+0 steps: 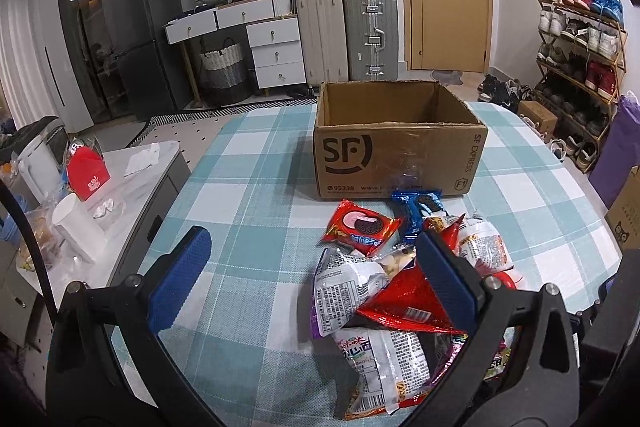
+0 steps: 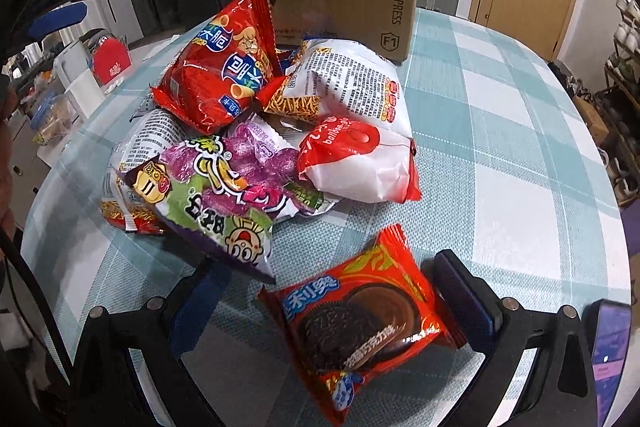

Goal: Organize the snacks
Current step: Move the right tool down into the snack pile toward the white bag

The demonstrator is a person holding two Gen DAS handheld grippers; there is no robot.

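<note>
An open cardboard SF box (image 1: 400, 143) stands on the checked tablecloth; it also shows in the right wrist view (image 2: 340, 7). A pile of snack packets (image 1: 400, 287) lies in front of it, including a red Oreo pie pack (image 1: 362, 227) and a blue Oreo pack (image 1: 418, 215). My left gripper (image 1: 312, 251) is open above the pile's left side, empty. In the right wrist view the pile (image 2: 260, 131) lies ahead. My right gripper (image 2: 332, 287) is open around a red chocolate pie pack (image 2: 360, 319) lying on the cloth, its fingers on either side.
A side table (image 1: 132, 183) with a white cup (image 1: 78, 231) and a red box (image 1: 86, 175) stands left of the table. Suitcases (image 1: 348, 31), drawers and a door are behind. A shoe rack (image 1: 580, 67) is at the right. A phone (image 2: 610, 343) lies at the right.
</note>
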